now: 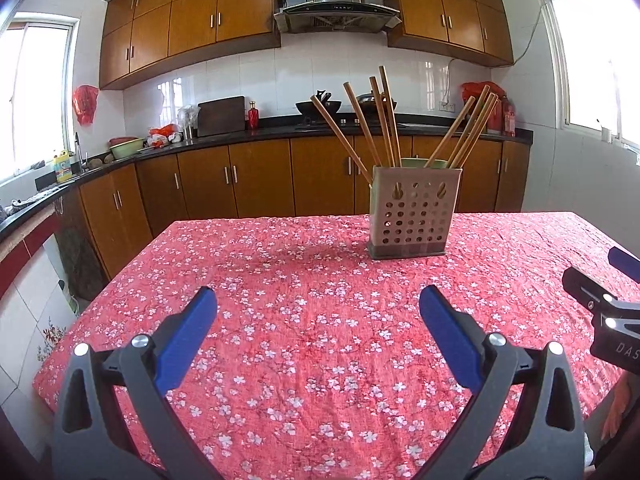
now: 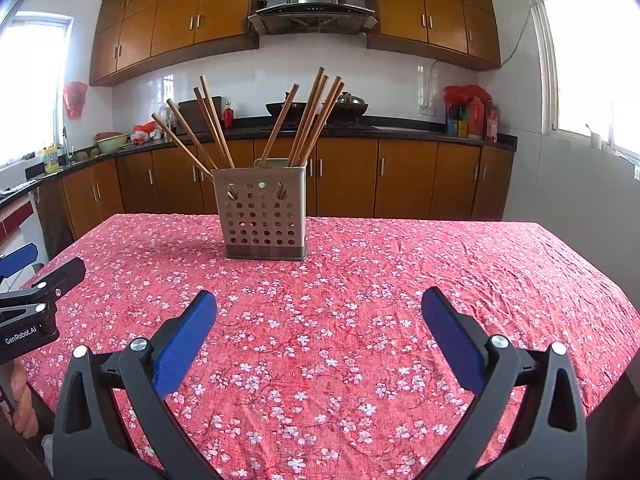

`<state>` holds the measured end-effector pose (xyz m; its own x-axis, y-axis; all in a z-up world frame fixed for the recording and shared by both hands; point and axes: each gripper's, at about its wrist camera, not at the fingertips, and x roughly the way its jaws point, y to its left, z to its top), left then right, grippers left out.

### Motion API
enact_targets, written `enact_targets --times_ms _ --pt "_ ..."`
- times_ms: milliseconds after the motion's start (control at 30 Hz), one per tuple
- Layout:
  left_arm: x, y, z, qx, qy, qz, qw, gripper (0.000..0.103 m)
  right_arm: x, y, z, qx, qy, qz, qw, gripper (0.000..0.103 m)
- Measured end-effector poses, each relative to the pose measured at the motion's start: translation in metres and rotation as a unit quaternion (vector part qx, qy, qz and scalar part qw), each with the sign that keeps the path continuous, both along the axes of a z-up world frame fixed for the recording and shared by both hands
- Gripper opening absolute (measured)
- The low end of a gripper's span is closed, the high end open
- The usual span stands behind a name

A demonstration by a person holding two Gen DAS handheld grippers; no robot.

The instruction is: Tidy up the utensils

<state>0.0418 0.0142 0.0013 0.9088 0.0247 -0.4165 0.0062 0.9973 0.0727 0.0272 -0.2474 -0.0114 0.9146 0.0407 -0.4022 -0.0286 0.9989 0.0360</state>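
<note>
Chopsticks [image 1: 384, 120] stand fanned in two loose bunches in a perforated holder [image 1: 412, 212] right of centre on the far part of the surface [image 1: 280, 320] (left of centre in the right wrist view), with none lying on the cloth. The left tool [image 1: 318, 300] and the right tool [image 2: 319, 302] are both spread wide and grip nothing, low in their frames and well short of the holder. The sticks lean outward at different angles, so I judge that a tool reaching in could knock neighbouring ones out, or tip the light-looking holder on the wrinkled cloth.
</note>
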Motion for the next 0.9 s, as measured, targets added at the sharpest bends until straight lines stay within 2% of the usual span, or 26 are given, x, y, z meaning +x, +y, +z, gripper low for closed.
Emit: enact_targets --times_ms 900 --pt "0.0015 -0.0075 0.0003 0.0 0.002 -0.003 1.0 0.099 0.0007 -0.0003 0.001 0.007 0.001 -0.005 1.0 0.101"
